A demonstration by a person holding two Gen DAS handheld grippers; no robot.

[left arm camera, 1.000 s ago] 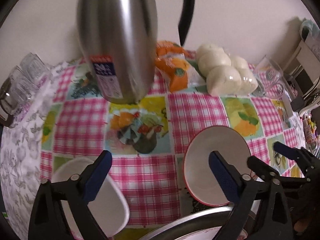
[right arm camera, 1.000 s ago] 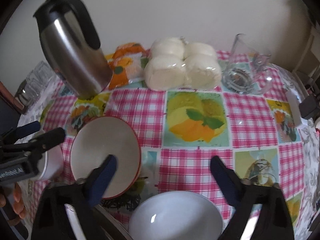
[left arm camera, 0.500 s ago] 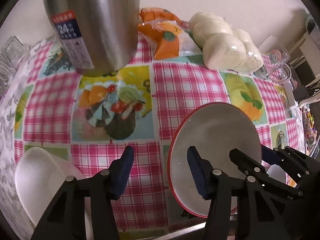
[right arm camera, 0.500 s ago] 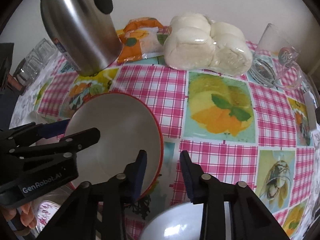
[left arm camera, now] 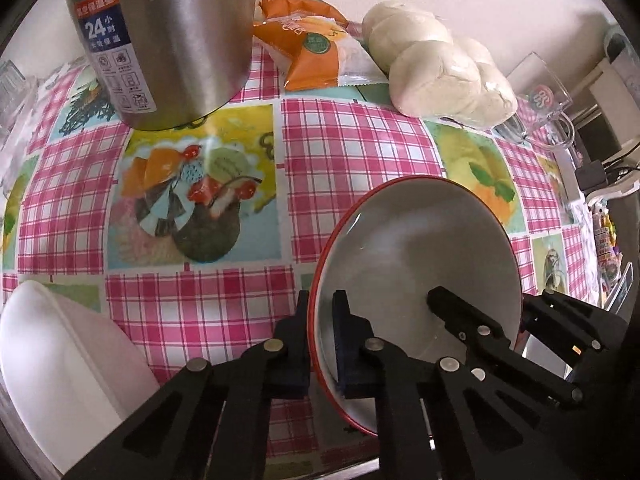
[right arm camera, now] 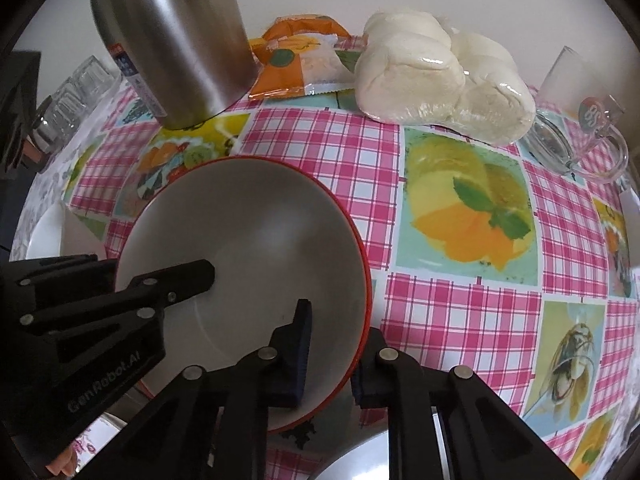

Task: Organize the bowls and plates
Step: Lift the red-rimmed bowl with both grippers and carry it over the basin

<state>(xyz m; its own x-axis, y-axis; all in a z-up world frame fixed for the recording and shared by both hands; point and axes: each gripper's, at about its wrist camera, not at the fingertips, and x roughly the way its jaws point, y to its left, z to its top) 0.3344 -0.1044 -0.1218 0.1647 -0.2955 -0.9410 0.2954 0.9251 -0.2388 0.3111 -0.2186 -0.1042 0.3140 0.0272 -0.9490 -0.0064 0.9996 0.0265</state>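
A white bowl with a red rim (left arm camera: 416, 248) (right arm camera: 248, 248) sits on the checked tablecloth between both grippers. My left gripper (left arm camera: 320, 300) is shut on its left rim, one pad inside and one outside. On the opposite rim my right gripper (right arm camera: 338, 320) is closing, with the bowl wall between its pads and both pads against it. Each gripper shows in the other's view: the right gripper (left arm camera: 484, 300) and the left gripper (right arm camera: 148, 264). A plain white bowl (left arm camera: 60, 360) stands at the lower left.
A steel thermos (left arm camera: 160, 40) stands at the back left. Beside it lie an orange packet (left arm camera: 312, 52) and wrapped white buns (left arm camera: 440, 72). A glass mug (right arm camera: 580, 128) is at the right and several glasses (right arm camera: 68, 104) at the left. A steel vessel's rim (right arm camera: 360, 452) lies nearest me.
Both grippers have come down closer to the red-rimmed bowl. Their jaws went from wide open to closed on its opposite rims.
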